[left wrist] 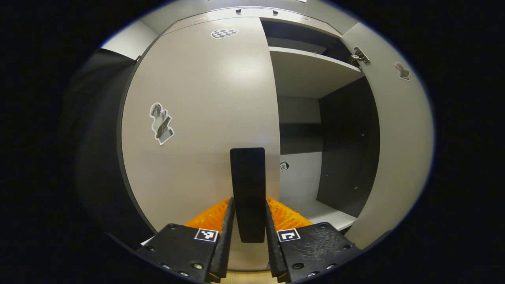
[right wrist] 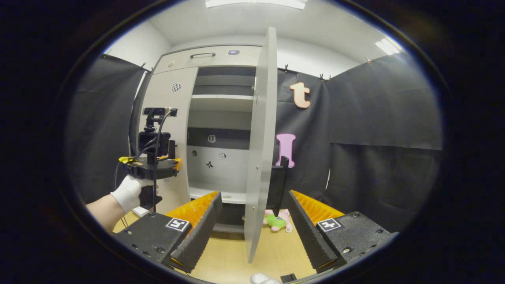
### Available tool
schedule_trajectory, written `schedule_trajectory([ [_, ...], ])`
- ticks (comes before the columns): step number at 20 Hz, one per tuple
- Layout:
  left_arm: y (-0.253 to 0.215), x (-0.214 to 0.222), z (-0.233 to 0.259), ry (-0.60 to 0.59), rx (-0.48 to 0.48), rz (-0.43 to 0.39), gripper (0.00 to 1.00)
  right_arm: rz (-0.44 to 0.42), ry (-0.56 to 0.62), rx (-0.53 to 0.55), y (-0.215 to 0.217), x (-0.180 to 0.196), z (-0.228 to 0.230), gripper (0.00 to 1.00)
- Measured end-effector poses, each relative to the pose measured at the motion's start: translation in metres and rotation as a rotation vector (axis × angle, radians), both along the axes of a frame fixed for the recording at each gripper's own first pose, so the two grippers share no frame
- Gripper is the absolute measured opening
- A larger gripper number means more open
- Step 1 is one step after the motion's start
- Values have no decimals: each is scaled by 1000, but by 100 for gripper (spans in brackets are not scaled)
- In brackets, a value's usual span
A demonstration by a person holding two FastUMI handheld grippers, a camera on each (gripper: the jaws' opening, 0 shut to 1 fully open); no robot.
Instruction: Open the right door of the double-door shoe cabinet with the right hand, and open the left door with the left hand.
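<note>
**Left handle gripped, left door not yet open**

The left gripper point(left wrist: 249, 221) is clenching the handle point(left wrist: 247, 189) at the left door's point(left wrist: 197, 118) inner edge. The right gripper point(right wrist: 252, 221) is standing released around the swung-out right door's point(right wrist: 260, 138) edge. If the fingers are slipping along the smooth handle, the pull may fail.
</note>
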State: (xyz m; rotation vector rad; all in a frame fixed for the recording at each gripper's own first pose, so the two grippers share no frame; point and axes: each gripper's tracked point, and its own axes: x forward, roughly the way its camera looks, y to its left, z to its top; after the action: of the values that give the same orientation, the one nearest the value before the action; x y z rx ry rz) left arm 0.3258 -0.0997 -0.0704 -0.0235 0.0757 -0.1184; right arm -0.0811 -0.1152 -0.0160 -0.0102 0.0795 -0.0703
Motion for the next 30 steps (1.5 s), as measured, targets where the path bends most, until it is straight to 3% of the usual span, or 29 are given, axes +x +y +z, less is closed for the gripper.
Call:
schedule_trajectory([
  [2, 2, -3, 0, 2, 0, 1, 31, 11, 3, 0, 2, 1, -1, 100],
  [7, 3, -4, 1, 2, 4, -15, 7, 32, 3, 4, 6, 1, -2, 100],
  [9, 3, -5, 0, 2, 8, -30, 4, 37, -1, 5, 6, 2, -1, 100],
  [19, 12, -40, 4, 5, -9, -80, 4, 98, -11, 7, 33, -18, 0, 100],
  [30, 53, -89, 6, -3, -12, -53, 3, 165, -3, 12, 72, -37, -7, 100],
])
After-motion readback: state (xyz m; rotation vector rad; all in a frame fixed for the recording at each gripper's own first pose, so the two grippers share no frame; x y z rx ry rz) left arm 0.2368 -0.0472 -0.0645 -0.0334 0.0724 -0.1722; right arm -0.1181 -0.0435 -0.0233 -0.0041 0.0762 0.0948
